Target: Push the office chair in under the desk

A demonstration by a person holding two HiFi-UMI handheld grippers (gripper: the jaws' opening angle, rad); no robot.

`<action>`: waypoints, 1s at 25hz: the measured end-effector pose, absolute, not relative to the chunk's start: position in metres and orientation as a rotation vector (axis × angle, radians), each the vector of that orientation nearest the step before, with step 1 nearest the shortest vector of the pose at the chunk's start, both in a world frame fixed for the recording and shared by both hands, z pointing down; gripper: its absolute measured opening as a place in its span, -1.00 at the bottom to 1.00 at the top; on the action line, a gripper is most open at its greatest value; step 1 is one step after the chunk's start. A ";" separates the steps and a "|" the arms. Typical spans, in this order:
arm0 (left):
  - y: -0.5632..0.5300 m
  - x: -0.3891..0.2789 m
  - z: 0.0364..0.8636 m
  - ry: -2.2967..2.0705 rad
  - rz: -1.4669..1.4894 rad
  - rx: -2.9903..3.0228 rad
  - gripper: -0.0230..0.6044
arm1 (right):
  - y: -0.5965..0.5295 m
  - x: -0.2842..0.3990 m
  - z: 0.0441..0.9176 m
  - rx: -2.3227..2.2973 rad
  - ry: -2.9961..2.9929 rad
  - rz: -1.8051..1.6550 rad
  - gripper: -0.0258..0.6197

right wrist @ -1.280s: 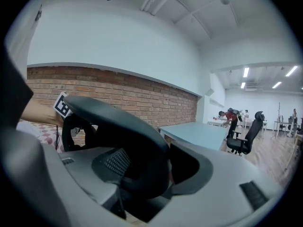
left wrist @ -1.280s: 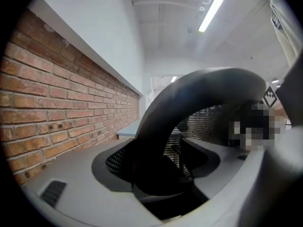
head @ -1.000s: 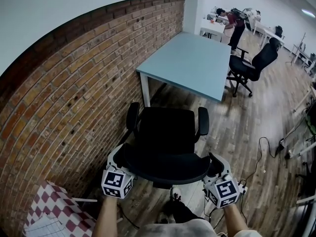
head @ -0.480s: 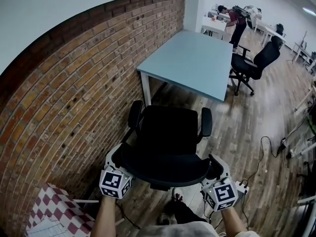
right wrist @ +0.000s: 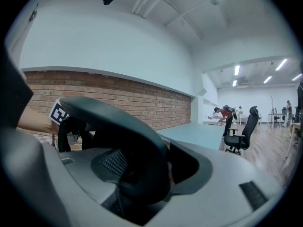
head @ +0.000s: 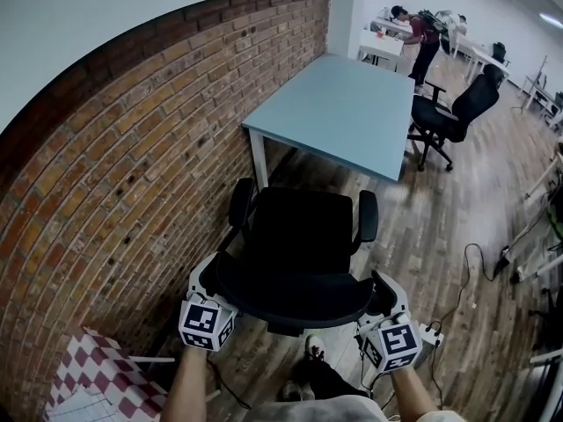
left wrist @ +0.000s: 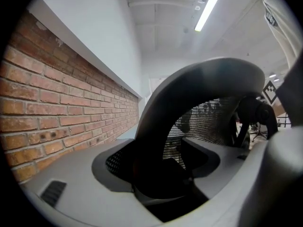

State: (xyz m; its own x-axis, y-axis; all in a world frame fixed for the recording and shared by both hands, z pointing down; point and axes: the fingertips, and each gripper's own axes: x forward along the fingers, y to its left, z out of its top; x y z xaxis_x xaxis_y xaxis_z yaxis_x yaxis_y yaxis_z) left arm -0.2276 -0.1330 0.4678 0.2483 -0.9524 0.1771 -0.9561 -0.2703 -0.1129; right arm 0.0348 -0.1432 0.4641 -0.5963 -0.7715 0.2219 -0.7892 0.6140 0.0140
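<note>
Gripping the office chair (head: 295, 236) by its backrest, left gripper (head: 209, 281) and right gripper (head: 380, 295) fingers clamp the top rim; chair stands near the desk (head: 343, 112), not under it, so the push seems mostly left.

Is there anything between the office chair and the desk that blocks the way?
Nothing visible lies on the floor between the office chair and the desk. Only the desk's white front leg stands close to the left armrest's line.

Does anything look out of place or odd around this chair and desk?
Only the office chair: it stands well clear of the desk, out on the floor by the brick wall, not tucked under. Nothing looks spilled or damaged.
</note>
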 end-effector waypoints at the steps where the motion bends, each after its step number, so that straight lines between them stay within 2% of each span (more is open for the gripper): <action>1: -0.135 -0.228 0.468 -1.886 0.324 2.466 0.11 | -0.146 0.035 0.464 1.285 -2.634 0.126 -0.07; 25: -0.159 -0.212 0.468 -1.944 0.302 2.464 0.10 | -0.172 0.052 0.466 1.509 -2.679 0.122 -0.06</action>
